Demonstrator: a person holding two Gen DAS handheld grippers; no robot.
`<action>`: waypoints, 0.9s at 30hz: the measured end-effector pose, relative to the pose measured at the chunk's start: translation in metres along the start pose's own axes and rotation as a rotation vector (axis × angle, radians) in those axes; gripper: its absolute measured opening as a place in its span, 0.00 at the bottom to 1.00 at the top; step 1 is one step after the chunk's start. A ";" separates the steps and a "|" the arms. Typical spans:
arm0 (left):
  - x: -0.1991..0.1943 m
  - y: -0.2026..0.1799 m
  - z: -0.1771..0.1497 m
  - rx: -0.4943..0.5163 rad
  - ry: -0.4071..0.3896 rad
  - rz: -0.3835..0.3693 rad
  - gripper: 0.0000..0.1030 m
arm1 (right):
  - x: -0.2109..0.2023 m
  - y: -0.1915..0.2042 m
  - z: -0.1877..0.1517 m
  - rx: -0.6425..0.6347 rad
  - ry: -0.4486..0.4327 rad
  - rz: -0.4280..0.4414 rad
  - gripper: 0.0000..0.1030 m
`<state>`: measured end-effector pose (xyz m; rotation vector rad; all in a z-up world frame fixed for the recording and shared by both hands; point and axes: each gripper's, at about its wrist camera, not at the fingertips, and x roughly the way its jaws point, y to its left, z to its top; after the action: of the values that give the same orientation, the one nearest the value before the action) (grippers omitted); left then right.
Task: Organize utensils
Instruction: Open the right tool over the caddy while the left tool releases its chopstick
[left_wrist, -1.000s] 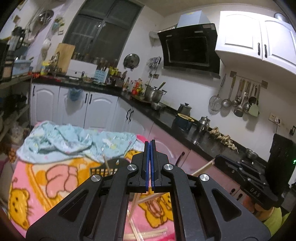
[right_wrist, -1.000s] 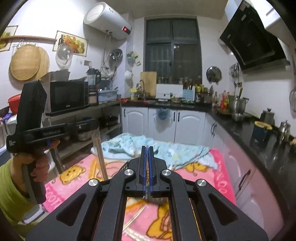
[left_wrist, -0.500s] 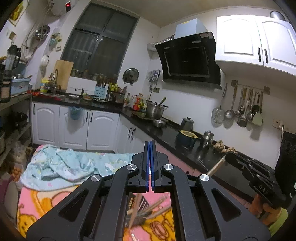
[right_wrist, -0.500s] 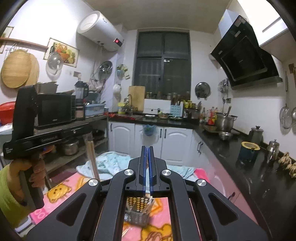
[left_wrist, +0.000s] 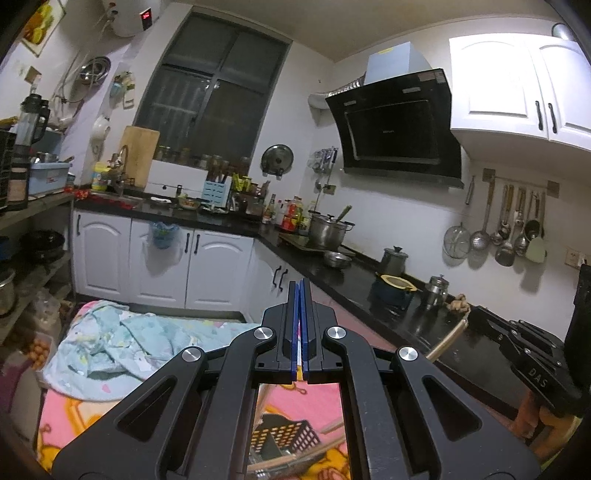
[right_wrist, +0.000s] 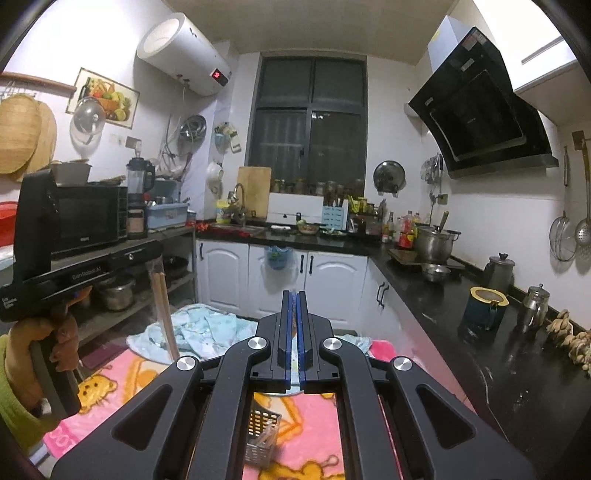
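Left hand (right_wrist: 55, 339): wrapped round the grip handle, green sleeve at the wrist; it carries the tool well above the bedding.
Left hand-held gripper (left_wrist: 299, 295): pressed together on a pair of wooden chopsticks (right_wrist: 162, 306); seen from the right wrist, the sticks hang nearly straight down from its tip.
Reason for hold: judged a transport grip. Pinched at the top end, the sticks dangle point-down, ready to drop into a container.
Writing, left tool: "GenRobot.AI" along the body; smaller print at the rear is too fine to read.
Blue cloth (left_wrist: 122, 343): crumpled at the far end of the pink blanket (right_wrist: 306, 435), clear of the work.
Basket (left_wrist: 284, 439): black, perforated, upright on the pink blanket, below and between both tools; a few sticks already stand in it. Judged the collecting point.
Right hand-held gripper (right_wrist: 293, 299): jaws closed on a wooden stick (left_wrist: 445, 341) that slants out and down from its tip; one stick or two cannot be told.
Writing, right tool: "DAS" on the side.
Other writing: red display on the water heater (right_wrist: 184, 55), digit unclear; cooker hood (left_wrist: 399, 122) logo illegible.
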<state>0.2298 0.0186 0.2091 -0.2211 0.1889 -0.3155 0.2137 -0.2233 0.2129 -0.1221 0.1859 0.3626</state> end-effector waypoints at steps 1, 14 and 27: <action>0.004 0.003 -0.002 -0.003 0.001 0.006 0.00 | 0.004 0.001 -0.001 -0.002 0.008 -0.002 0.02; 0.036 0.028 -0.036 -0.054 0.056 0.028 0.00 | 0.057 0.020 -0.029 -0.060 0.136 -0.014 0.02; 0.057 0.038 -0.073 -0.077 0.131 0.024 0.00 | 0.091 0.029 -0.056 -0.047 0.217 0.026 0.03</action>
<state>0.2784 0.0218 0.1217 -0.2742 0.3330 -0.2988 0.2782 -0.1741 0.1377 -0.2061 0.3933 0.3795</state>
